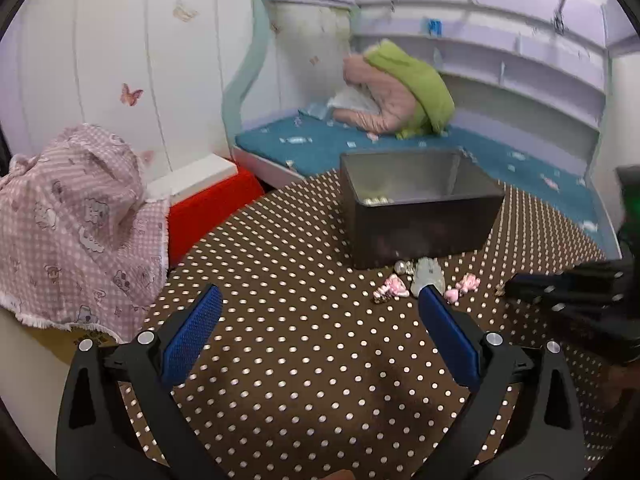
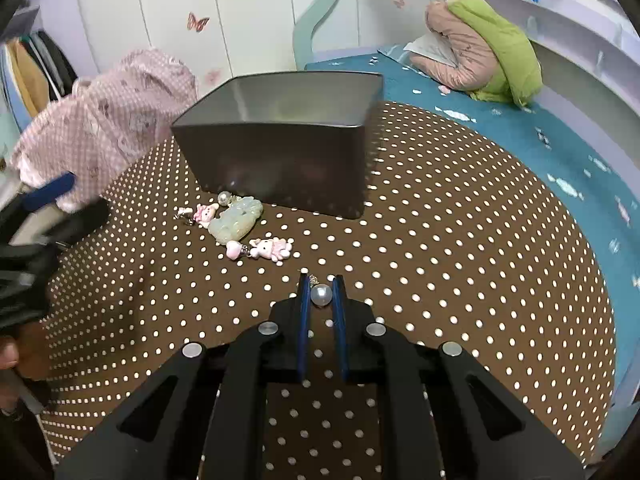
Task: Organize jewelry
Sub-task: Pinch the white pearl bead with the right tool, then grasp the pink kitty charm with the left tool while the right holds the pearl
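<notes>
In the right wrist view, the right gripper [image 2: 322, 289] sat at lower centre of the frame with its blue pads [image 2: 305, 300] nearly together on a small pearl [image 2: 321, 295], which had a tiny metal piece at its top. The grip looked thin: the pearl was round and smooth, held only near the pad tips, so it could roll or shoot out when lifted, above all if the gripper tilted on the way. If it fell on the dotted surface [image 2: 460, 260], it would be hard to find among the white dots, or it could roll off the edge toward the blue bed [image 2: 520, 128] at right. The box [image 2: 280, 152], dark and open on top, stood at upper centre of that frame, with some beads [image 1: 376, 200] already inside it, as the left view showed. Its wall was high, so a low carry could knock the pearl against the rim. In front of the box lay the other pieces: a pale jade pendant [image 2: 236, 220], a pink charm [image 2: 206, 212] touching it, and a second pink charm [image 2: 270, 249] just beside. The left gripper [image 1: 320, 300] hung wide open and empty, its right pad very near the pendant in the left view. Moving further in, it could push the pieces together or under the box side. Both grippers were close, so they could also bump each other.
</notes>
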Available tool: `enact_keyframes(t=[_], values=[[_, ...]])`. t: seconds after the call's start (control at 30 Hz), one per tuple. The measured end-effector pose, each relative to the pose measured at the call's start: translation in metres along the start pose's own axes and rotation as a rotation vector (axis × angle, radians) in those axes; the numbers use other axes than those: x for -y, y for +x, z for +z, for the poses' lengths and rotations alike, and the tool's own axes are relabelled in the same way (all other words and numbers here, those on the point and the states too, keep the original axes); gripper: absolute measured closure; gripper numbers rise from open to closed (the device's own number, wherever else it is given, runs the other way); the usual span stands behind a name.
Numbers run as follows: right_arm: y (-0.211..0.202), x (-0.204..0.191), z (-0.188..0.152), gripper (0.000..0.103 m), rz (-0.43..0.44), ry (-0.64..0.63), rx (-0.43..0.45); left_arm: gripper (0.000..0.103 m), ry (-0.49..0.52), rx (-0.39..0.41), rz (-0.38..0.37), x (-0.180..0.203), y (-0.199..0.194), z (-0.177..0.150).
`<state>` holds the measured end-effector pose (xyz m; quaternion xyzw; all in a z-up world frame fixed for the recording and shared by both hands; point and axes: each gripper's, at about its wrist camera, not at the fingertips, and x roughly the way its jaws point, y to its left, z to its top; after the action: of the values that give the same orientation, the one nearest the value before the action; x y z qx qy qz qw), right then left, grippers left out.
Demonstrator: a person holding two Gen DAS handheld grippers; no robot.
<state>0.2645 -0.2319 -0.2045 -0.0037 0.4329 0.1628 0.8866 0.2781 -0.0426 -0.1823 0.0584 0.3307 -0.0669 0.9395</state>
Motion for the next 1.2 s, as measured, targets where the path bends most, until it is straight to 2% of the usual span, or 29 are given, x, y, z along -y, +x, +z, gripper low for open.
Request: enact_keyframes(t=[0.27,0.37,0.4,0.43,0.5,0.57,0.67,0.73,0.87,1.2], values=[[-0.002,0.010,0.001,0.093,0.040,0.045,0.003,0.006,0.089,-0.143,-0.049,0.018,0.053,0.004],[-0.003,0.013,0.000,0.093,0.047,0.055,0.005,0.007,0.094,-0.182,-0.079,0.021,0.068,0.007],[-0.003,0.014,0.000,0.093,0.049,0.057,0.006,0.016,0.095,-0.185,-0.083,0.021,0.070,0.007],[-0.004,0.014,-0.001,0.093,0.050,0.059,0.006,0.033,0.097,-0.203,-0.098,0.022,0.076,0.008],[-0.004,0.017,0.000,0.093,0.053,0.062,0.008,0.041,0.073,-0.218,-0.143,0.018,0.081,0.011],[-0.006,0.021,-0.001,0.093,0.055,0.064,0.009,0.048,0.083,-0.214,-0.150,0.019,0.083,0.012],[-0.009,0.025,-0.002,0.093,0.054,0.063,0.012,0.068,0.099,-0.206,-0.179,0.022,0.081,0.011],[-0.011,0.027,-0.003,0.093,0.055,0.064,0.015,0.090,0.092,-0.203,-0.202,0.024,0.078,0.009],[-0.014,0.024,-0.003,0.093,0.053,0.060,0.017,0.090,0.058,-0.188,-0.259,0.021,0.070,0.006],[-0.032,0.012,0.000,0.093,0.043,0.025,0.041,0.090,0.000,-0.130,-0.260,0.005,0.034,-0.006]])
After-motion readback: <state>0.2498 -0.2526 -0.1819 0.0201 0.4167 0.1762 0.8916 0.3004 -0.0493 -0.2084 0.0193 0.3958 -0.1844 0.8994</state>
